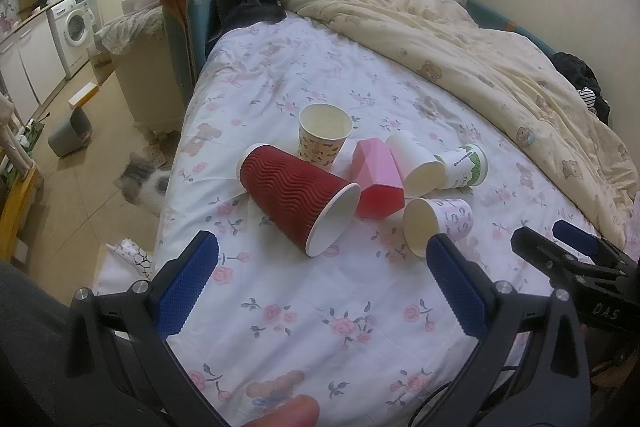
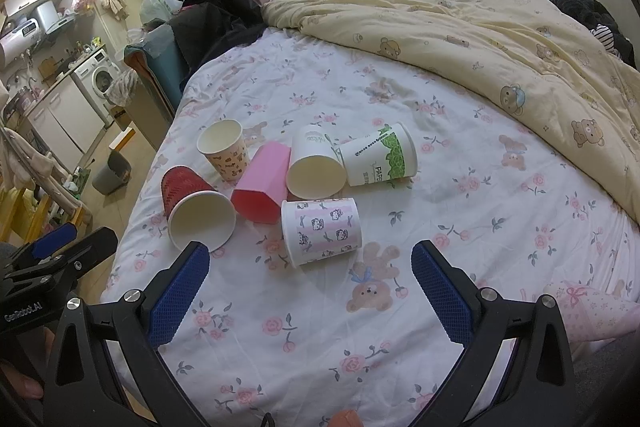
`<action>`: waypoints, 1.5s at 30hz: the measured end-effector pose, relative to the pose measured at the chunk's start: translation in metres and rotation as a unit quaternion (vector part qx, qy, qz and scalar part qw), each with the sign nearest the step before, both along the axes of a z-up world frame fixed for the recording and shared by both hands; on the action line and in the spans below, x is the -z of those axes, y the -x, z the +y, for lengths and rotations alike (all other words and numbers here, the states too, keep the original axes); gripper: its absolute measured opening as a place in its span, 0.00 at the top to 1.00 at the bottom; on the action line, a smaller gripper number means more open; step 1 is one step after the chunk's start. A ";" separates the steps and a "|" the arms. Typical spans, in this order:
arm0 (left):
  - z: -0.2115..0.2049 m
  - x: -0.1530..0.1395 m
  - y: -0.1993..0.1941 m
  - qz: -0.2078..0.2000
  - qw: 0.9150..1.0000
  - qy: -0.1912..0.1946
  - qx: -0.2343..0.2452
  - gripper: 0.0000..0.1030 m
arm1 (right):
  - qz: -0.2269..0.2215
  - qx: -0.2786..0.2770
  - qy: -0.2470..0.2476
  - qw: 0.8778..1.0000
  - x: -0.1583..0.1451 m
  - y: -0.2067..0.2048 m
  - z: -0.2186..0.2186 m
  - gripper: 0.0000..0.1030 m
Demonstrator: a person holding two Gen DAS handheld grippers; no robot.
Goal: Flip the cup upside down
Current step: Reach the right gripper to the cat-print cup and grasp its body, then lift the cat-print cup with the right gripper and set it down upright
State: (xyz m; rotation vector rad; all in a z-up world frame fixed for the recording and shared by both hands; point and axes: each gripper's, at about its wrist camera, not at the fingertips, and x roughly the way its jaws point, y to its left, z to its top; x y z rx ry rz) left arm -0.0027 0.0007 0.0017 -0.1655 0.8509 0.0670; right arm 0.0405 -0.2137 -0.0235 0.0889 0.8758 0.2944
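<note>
six cups on the bed, both grippers wide and empty

on the flowered bedsheet, left to right from the left wrist view: the left gripper hangs low over the sheet, jaws spread wide, nothing between them. beyond it a red ribbed cup lies on its side, mouth toward the camera. behind it a bear-print cup stands upright, mouth up, the only one standing. then a pink faceted cup on its side, a plain white cup on its side, a green-printed cup on its side, and nearest, a pink cartoon cup on its side, just beyond the left gripper's right finger. the right gripper is likewise spread wide and empty, short of the pink cartoon cup.

count: six cups, five lying down, one upright. two grippers. one cream quilt bunched along the far side.

judgement: the task names no cup; nothing is gripped, so the step in hand is the approach. the upright bear-print cup looks the plainest candidate, but reaching it means passing over the red one. to do it well: close across the wall mid-height, gently, since paper crushes; lift clear of neighbours before rotating; set the rim flat on the soft sheet, which may let it tip.
</note>
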 end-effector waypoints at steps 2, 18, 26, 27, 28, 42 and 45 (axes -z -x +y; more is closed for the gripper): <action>-0.001 0.001 0.000 0.002 1.000 0.001 0.001 0.00 | 0.001 0.000 0.000 1.000 0.001 0.000 0.000 0.00; 0.015 -0.001 -0.010 0.025 0.999 0.038 -0.023 0.00 | 0.299 0.137 -0.268 0.905 0.107 -0.069 -0.057 0.02; 0.022 -0.002 -0.010 0.029 0.998 0.052 -0.028 0.00 | 0.335 0.198 -0.308 0.868 0.142 -0.094 -0.041 0.14; 0.022 -0.002 -0.011 0.029 0.998 0.054 -0.028 0.00 | 0.339 0.203 -0.311 0.864 0.145 -0.096 -0.038 0.17; 0.023 -0.002 -0.011 0.029 0.998 0.056 -0.028 0.00 | 0.341 0.205 -0.312 0.863 0.147 -0.096 -0.037 0.19; 0.026 -0.005 -0.012 0.030 0.996 0.077 -0.033 0.00 | 0.322 0.054 -0.211 0.921 0.099 -0.083 -0.031 0.35; 0.024 -0.007 -0.011 0.031 0.997 0.071 -0.030 0.00 | 0.337 -0.020 -0.156 0.928 0.083 -0.072 -0.018 0.35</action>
